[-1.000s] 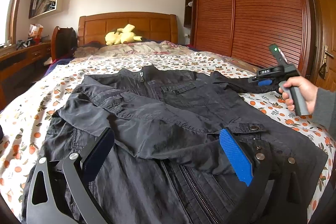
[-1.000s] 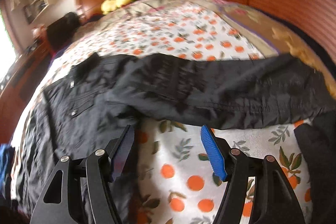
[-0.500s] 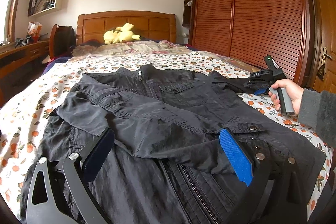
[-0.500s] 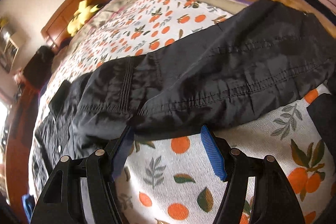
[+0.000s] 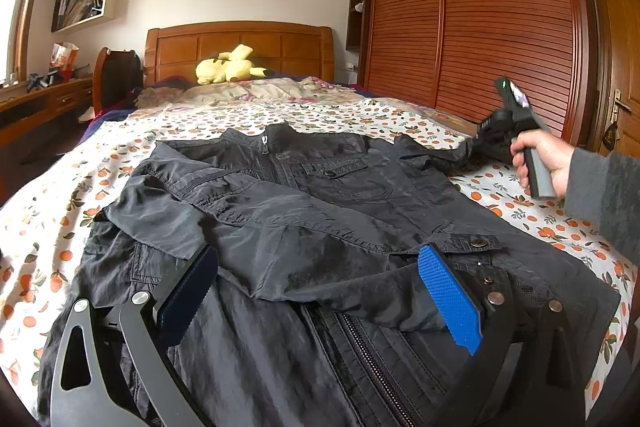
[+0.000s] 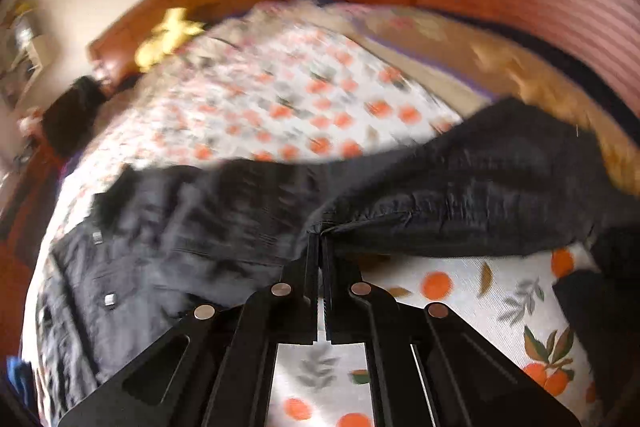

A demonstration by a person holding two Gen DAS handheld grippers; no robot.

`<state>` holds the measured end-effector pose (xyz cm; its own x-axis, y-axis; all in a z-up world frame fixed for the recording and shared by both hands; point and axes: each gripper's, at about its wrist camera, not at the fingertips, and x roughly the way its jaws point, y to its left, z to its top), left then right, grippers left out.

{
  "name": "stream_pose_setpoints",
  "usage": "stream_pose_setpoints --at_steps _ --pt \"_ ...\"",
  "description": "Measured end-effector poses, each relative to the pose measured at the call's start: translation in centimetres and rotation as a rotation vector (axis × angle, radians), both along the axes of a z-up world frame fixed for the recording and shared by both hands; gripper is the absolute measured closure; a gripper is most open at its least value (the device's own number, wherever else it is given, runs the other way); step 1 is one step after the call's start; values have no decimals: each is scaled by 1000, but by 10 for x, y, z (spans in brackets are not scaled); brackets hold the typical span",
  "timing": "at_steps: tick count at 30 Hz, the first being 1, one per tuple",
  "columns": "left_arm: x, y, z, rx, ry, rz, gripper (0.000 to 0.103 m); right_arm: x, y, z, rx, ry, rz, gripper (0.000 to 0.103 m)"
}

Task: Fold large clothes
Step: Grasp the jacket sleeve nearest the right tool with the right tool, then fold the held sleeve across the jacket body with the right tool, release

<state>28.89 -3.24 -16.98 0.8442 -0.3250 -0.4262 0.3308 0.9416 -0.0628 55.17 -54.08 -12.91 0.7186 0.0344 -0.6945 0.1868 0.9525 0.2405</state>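
A black zip jacket lies front up on the bed, collar toward the headboard. Its left sleeve is folded across the chest. My left gripper is open just above the lower front of the jacket, holding nothing. My right gripper is shut on the edge of the jacket's right sleeve, which stretches out to the right over the sheet. In the left wrist view the right gripper is at the far right, held by a hand, with the sleeve pinched at its tip.
The bed has an orange-print sheet. A yellow plush toy sits by the wooden headboard. A wooden wardrobe stands on the right, and a desk on the left.
My right gripper closed on the edge of the right sleeve; it was open just short of it before. The left gripper stayed open in place.
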Motion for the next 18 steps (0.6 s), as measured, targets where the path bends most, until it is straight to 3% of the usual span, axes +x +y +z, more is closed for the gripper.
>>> stream_pose_setpoints --at_steps 10,14,18 --pt "-1 1 1 0 -1 0 2 -38 118 45 -88 -72 363 102" --pt "-1 1 0 -1 0 0 2 -55 166 35 -129 -34 492 102" --pt "-1 1 0 -1 -1 0 2 -67 187 19 -170 25 534 101"
